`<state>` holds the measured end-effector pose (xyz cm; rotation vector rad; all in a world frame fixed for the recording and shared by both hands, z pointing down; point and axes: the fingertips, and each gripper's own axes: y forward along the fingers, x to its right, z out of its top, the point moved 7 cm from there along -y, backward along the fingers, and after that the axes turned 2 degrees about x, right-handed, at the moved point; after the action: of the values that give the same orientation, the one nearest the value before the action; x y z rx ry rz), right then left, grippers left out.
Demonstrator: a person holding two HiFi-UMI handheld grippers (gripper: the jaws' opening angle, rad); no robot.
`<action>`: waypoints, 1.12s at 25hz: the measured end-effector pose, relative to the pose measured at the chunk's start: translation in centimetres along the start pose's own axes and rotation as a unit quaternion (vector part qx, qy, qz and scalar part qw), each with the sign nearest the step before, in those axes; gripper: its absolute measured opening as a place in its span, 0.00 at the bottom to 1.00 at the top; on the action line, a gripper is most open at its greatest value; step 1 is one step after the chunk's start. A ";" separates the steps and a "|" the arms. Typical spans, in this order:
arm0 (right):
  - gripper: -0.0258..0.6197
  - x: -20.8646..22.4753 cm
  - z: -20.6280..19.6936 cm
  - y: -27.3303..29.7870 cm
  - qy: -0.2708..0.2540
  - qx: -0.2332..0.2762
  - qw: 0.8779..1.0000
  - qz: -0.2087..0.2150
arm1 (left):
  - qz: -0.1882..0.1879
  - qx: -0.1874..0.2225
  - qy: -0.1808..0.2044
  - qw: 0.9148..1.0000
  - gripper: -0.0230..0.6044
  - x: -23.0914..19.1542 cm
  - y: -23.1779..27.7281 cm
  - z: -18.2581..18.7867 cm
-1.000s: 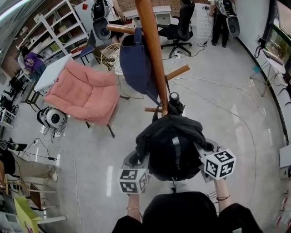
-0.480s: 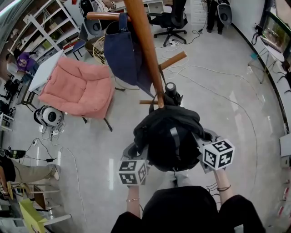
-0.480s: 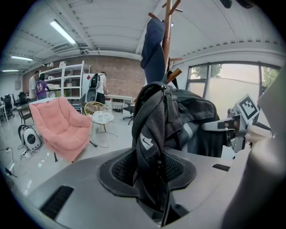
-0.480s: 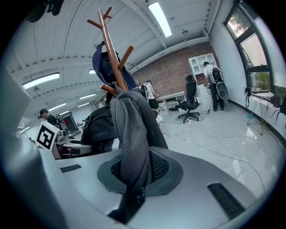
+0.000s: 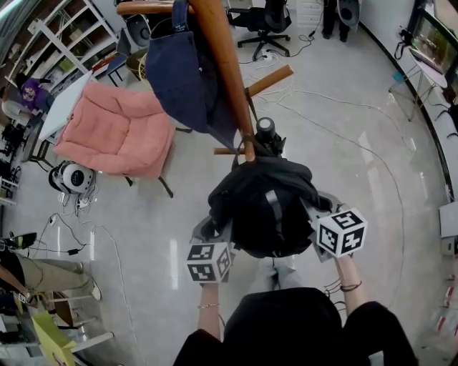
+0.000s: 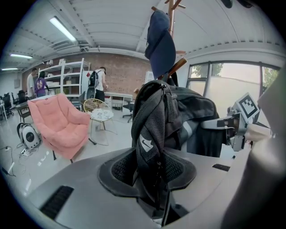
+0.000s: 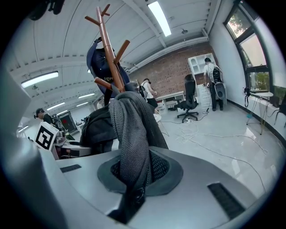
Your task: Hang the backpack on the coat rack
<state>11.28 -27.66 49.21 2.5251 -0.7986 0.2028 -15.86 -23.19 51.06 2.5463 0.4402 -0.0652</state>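
Observation:
The black backpack [image 5: 261,211] hangs between my two grippers, just in front of the wooden coat rack [image 5: 225,71]. Its top lies against the pole beside a short lower peg [image 5: 227,151]; whether its loop is over that peg is hidden. My left gripper [image 5: 209,234] is shut on the bag's black mesh fabric [image 6: 152,143], which runs up out of the left gripper [image 6: 154,181]. My right gripper [image 5: 315,214] is shut on another mesh fold [image 7: 129,134], which rises out of the right gripper [image 7: 136,179]. A navy bag [image 5: 182,71] hangs from an upper peg.
A pink armchair [image 5: 118,132] stands left of the rack, with a white round device [image 5: 71,179] and cables on the floor beside it. Shelves, a white table and an office chair [image 5: 265,14] are farther back. Cables also run across the glossy floor at right.
Both grippers have sunk a little with the backpack still clamped in them. In the head view the rack and navy bag now appear larger and nearer.

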 end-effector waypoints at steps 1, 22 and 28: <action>0.08 0.1 0.0 0.1 0.000 0.002 1.000 -0.002 | 0.000 -0.001 0.002 1.000 0.25 0.0 0.2 0.1; 0.08 0.2 -1.5 1.9 -0.001 0.049 0.998 -0.026 | 0.012 0.048 -0.008 0.999 0.26 -1.5 2.2 -0.8; 0.11 0.2 -1.7 2.1 0.001 0.050 0.999 -0.022 | 0.020 0.056 -0.011 0.998 0.28 -1.7 2.3 -1.0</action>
<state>10.28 -28.43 51.61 2.6327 -0.7477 0.2356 -16.79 -25.04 53.34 2.6616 0.3875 -0.1054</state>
